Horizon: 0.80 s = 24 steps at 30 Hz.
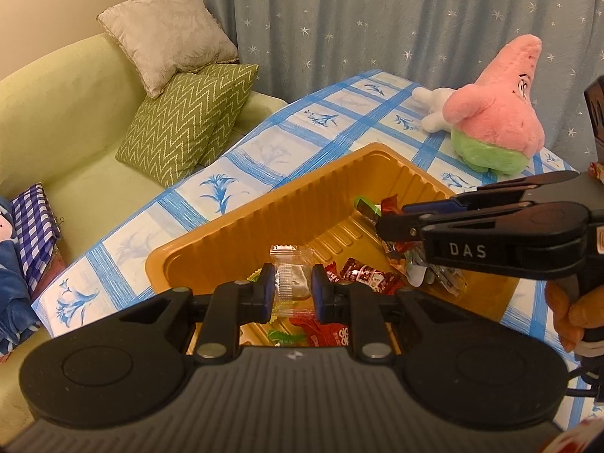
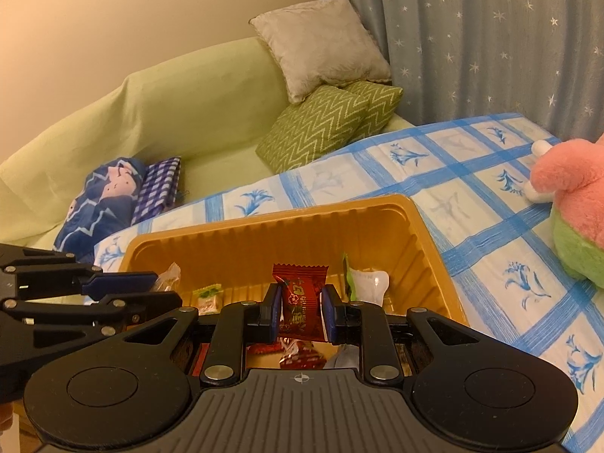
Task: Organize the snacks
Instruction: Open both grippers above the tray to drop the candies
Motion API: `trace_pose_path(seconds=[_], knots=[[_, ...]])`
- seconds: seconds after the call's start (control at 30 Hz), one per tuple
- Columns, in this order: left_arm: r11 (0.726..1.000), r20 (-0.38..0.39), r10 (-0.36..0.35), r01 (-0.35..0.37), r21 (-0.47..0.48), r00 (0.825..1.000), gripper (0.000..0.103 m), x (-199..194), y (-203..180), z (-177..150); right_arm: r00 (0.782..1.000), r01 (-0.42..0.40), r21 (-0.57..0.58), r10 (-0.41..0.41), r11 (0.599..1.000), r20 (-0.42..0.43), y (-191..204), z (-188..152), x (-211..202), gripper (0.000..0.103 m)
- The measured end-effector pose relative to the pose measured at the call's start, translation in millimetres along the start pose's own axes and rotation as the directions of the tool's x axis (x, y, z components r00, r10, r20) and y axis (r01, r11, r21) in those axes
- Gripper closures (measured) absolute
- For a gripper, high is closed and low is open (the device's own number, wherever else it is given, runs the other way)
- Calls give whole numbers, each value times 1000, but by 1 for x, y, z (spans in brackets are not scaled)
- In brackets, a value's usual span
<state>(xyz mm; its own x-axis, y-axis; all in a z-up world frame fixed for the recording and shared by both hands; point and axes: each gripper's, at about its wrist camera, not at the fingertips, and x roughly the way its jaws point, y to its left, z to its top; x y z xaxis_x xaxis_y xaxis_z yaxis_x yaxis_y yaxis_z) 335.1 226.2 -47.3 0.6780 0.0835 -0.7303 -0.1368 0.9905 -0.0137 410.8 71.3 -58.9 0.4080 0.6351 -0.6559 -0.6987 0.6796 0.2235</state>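
A golden plastic tray [image 1: 264,207] [image 2: 264,234] stands on the blue-checked tablecloth and holds several wrapped snacks. My left gripper [image 1: 292,288] is shut on a clear-wrapped snack [image 1: 288,268] above the tray's near end. My right gripper [image 2: 302,307] is shut on a red-wrapped candy [image 2: 302,294] over the tray. In the left wrist view the right gripper [image 1: 392,222] reaches in from the right above a heap of red and green wrappers [image 1: 362,275]. In the right wrist view the left gripper [image 2: 151,287] comes in from the left beside a green-labelled candy [image 2: 207,296].
A pink and green plush toy [image 1: 498,113] [image 2: 573,204] sits on the tablecloth [image 1: 234,177] beyond the tray, to the right. A green sofa [image 1: 68,120] with cushions [image 1: 188,120] runs along the table's far left side. A starred curtain [image 1: 377,19] hangs behind. A hand [image 1: 581,309] grips the right gripper's handle.
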Motion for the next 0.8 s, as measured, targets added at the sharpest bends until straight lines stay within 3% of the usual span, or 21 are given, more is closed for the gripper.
trace_pose_path(seconds=[0.5,0.67,0.8], knots=[[1000,-12,-10,10,-11,1000,85,0,2,-5,1000,1,75,-2,997,15,-9,-1,-10,75],[1000,-14,-17,17,-18,1000,85,-6,4,-9,1000,6,105,-8,994,22,-10,-14,-25,56],[1000,-14,-22,22,-14,1000,85,-8,3,-10,1000,6,139,-9,990,22,-11,-24,-35,50]])
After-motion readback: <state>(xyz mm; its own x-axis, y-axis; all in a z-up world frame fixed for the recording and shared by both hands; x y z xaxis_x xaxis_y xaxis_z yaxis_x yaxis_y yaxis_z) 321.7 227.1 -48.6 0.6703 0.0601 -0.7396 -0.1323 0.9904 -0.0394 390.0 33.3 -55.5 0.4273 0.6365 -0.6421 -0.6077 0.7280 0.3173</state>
